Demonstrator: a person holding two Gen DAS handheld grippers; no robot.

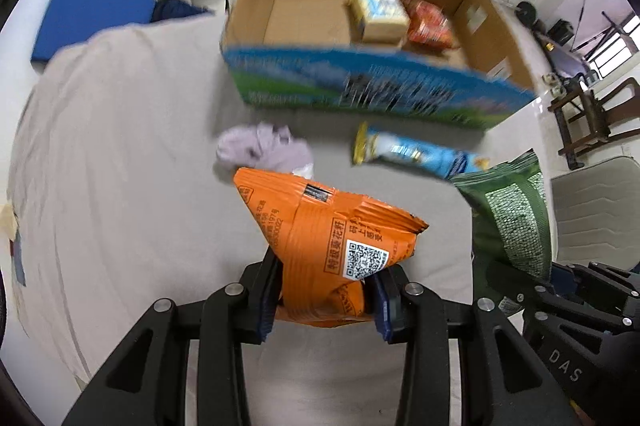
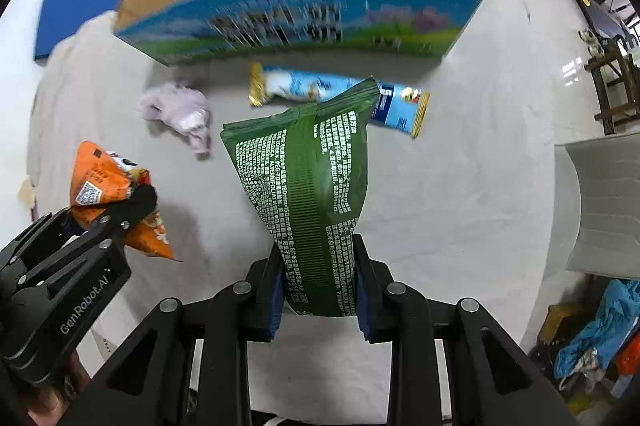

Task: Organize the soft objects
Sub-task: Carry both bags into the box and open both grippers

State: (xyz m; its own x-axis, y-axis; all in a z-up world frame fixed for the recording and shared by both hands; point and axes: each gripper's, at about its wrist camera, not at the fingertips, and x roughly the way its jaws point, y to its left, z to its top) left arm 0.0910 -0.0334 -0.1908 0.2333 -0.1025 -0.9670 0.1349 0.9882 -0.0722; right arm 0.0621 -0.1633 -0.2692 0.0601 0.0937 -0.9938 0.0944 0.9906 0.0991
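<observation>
Orange packet (image 1: 332,246): QR label | left tongs (image 2: 120,210): "GenRobot.AI"

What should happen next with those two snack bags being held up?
Probably carry both forward over the open cardboard box and release them there. The left tool is shut on the orange bag, the right tool on the green bag, and the box already holds two packets, with bare floor beside them.

Both grippers, left gripper (image 1: 326,300) and right gripper (image 2: 318,296), are matte black linkage frames with silver rivets, blue finger pads (image 1: 265,310), and white "GenRobot.AI" and "DAS" lettering.
</observation>
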